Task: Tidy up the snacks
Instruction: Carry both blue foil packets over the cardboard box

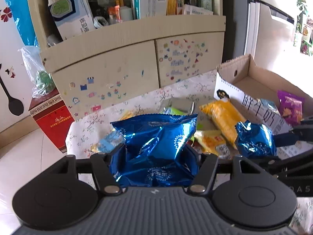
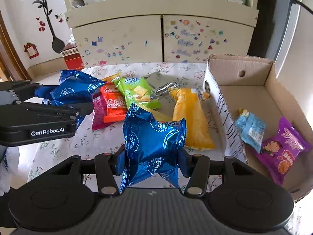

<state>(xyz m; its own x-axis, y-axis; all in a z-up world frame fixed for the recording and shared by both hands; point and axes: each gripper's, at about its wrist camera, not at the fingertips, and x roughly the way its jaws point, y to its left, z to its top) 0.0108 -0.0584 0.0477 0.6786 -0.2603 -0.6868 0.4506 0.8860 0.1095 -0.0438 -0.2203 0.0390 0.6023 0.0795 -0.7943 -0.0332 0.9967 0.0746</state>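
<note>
Now we have a blue foil snack packet clamped in each tool: the left gripper [image 1: 155,156] pinches one packet [image 1: 156,137], the right gripper [image 2: 150,161] another [image 2: 154,146], both lifted above the floral tablecloth [image 2: 58,148]. Next, we judge, each goes right into the cardboard box [image 2: 254,98], beside the purple packet [image 2: 283,148].

Bright daylight, coming from the right: window side [image 1: 281,29] is blown out to white in the left wrist view. Hard specular glare on the blue foil packets [image 1: 158,137] [image 2: 154,143]. Floor [image 1: 23,152] washed out. Strong fisheye bending on the cabinet [image 2: 160,17], dark vignette corners. Right edge slightly soft, centre sharp.
</note>
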